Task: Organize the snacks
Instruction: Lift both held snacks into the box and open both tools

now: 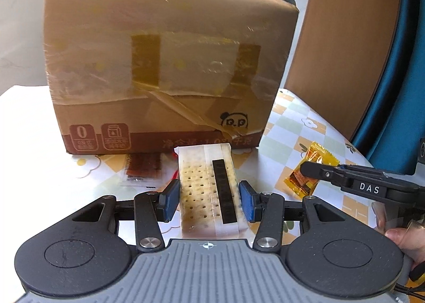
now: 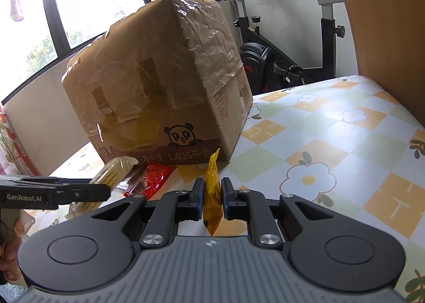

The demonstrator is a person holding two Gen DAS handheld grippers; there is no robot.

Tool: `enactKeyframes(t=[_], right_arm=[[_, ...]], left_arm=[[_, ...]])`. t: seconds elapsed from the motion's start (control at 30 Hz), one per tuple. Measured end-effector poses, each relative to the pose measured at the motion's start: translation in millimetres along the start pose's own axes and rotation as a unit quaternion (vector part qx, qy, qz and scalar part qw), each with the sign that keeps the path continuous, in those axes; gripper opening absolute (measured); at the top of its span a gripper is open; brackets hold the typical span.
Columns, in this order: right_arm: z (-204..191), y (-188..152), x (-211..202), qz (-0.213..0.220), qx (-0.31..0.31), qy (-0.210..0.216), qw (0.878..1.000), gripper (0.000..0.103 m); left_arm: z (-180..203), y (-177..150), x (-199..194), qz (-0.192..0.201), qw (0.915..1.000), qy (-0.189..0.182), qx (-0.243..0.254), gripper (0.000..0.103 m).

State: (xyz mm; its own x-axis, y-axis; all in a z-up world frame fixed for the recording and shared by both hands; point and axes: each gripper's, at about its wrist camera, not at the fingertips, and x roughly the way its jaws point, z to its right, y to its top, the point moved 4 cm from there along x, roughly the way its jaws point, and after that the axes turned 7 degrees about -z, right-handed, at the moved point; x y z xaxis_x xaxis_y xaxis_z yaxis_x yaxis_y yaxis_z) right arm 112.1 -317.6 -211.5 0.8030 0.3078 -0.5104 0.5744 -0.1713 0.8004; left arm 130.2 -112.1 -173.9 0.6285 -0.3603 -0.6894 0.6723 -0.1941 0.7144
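Item one: your left gripper (image 1: 209,196), blue pads clamped on either side of a cracker pack (image 1: 209,188), a clear-wrapped stack of pale, hole-dotted crackers with a black strip down its wrapper. The pack points away from you toward the cardboard box (image 1: 170,63), its far end close to the box's lower front edge.

Item two: your right gripper (image 2: 212,198), jaws drawn together on a yellow snack packet (image 2: 212,194), which stands on edge between the pads with one pointed corner up. In the left wrist view the same packet shows near the tabletop's right edge, pinched at its middle.

Item three: the cardboard box, brown, heavily taped, a panda face printed near its lower front corner. It stands on the tabletop (image 2: 332,143), which wears a checked cloth with white flowers.

Item four: a red snack packet (image 2: 155,176) lying flat on the cloth, just in front of the box's lower front edge, between the two grippers in the right wrist view.

Item five: a clear packet with a dark brown bar (image 1: 143,170), flat on the cloth below the box, left of the cracker pack.

Item six: an exercise bike (image 2: 279,45) beyond the tabletop's far edge.
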Motion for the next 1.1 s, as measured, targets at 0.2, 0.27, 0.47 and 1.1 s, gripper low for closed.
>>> enactKeyframes(t=[0.2, 0.27, 0.47, 1.1], right_arm=[[-3.4, 0.2, 0.8, -0.007, -0.012, -0.007, 1.000, 0.015], [-4.8, 0.5, 0.9, -0.008, -0.016, -0.009, 1.000, 0.015], [-7.0, 7.4, -3.7, -0.011, -0.011, -0.012, 1.000, 0.015], [-81.6, 169.6, -54.3, 0.165, -0.077, 0.083, 0.980, 0.015]], left_arm=[[-6.8, 0.2, -10.5, 0.010, 0.9999, 0.001, -0.010, 0.050], [-8.7, 0.5, -13.2, 0.013, 0.9998, 0.002, -0.013, 0.050], [-14.4, 2.9, -24.2, 0.026, 0.9995, 0.005, -0.018, 0.050], [-43.6, 130.6, -112.5, 0.188, 0.9816, 0.031, 0.006, 0.050]])
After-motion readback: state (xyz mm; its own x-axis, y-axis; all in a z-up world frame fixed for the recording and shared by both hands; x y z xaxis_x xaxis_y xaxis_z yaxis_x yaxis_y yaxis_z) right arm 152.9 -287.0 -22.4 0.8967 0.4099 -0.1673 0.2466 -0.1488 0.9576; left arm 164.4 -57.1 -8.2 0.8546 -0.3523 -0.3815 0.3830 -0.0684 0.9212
